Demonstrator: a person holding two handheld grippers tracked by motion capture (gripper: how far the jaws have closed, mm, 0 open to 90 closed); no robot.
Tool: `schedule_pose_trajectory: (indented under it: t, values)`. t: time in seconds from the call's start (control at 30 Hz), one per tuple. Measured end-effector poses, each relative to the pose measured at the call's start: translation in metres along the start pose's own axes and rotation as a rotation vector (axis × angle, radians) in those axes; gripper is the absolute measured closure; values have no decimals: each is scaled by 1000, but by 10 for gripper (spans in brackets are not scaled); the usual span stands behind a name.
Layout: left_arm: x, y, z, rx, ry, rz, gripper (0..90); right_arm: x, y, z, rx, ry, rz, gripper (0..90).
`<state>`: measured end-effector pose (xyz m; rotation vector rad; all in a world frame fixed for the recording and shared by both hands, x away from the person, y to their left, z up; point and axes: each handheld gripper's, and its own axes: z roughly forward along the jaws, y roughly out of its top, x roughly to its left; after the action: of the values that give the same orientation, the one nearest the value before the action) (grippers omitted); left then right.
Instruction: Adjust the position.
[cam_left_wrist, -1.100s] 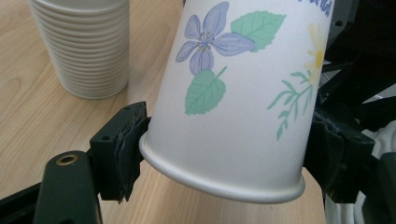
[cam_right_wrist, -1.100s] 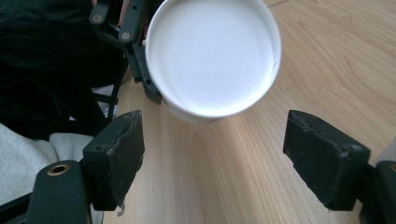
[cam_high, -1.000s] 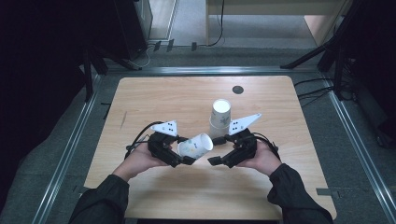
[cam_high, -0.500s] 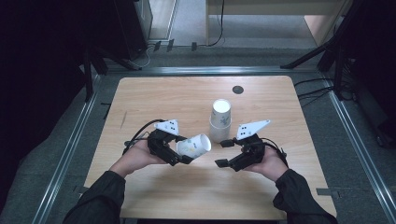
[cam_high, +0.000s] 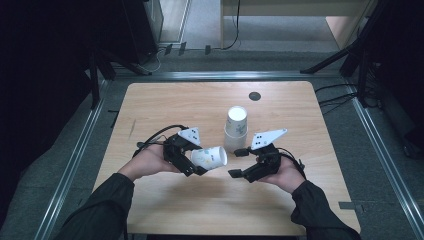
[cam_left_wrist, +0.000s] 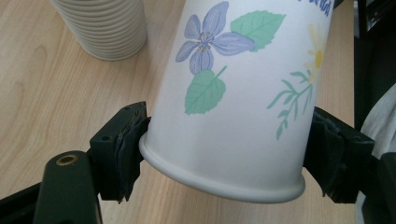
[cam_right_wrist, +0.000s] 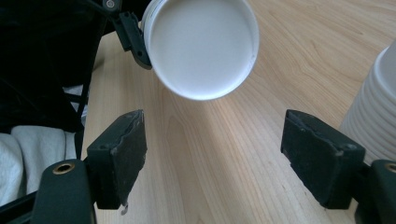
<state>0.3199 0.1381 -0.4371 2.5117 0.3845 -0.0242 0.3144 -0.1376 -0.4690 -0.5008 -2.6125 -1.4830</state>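
Paper cup (cam_high: 210, 157), white with a printed flower and leaves, lies on its side above the wooden table (cam_high: 165, 100), clamped at the rim end between both pads of the left gripper (cam_high: 192, 162); its closed base points toward the right gripper (cam_high: 239, 162). In the left gripper view the pads press the cup's (cam_left_wrist: 243, 93) wall on either side just above the rolled rim. Right gripper jaws stand wide apart with nothing between them, near the cup's base but not touching it. In the right gripper view the round white base (cam_right_wrist: 201, 46) faces the camera beyond the jaws. Stack of cups (cam_high: 236, 127) stands upside down on the table just behind both grippers.
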Motion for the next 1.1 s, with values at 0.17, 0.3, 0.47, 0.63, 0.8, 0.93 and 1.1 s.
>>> schedule_pose_trajectory:
  t: [0.17, 0.3, 0.47, 0.63, 0.8, 0.93, 1.1]
  values:
    - [-1, 8, 1, 69, 21, 45, 216, -2, 0, 3, -8, 6, 2, 229]
    - [0, 15, 3, 104, 22, 57, 216, -1, 2, 6, -8, 6, -5, 229]
    - [1, 20, 6, 135, 15, 80, 217, 0, 7, 10, -29, 12, -10, 229]
    - [-2, 22, 11, 183, 19, 104, 217, 1, 11, 15, -30, 16, -21, 229]
    - [-1, 24, 13, 202, 13, 118, 217, 1, 13, 22, -18, 24, -23, 228]
    - [0, 26, 14, 212, 13, 121, 217, 2, 15, 27, -22, 28, -26, 229]
    - [0, 29, 13, 233, 16, 124, 217, 2, 15, 32, -13, 28, -29, 229]
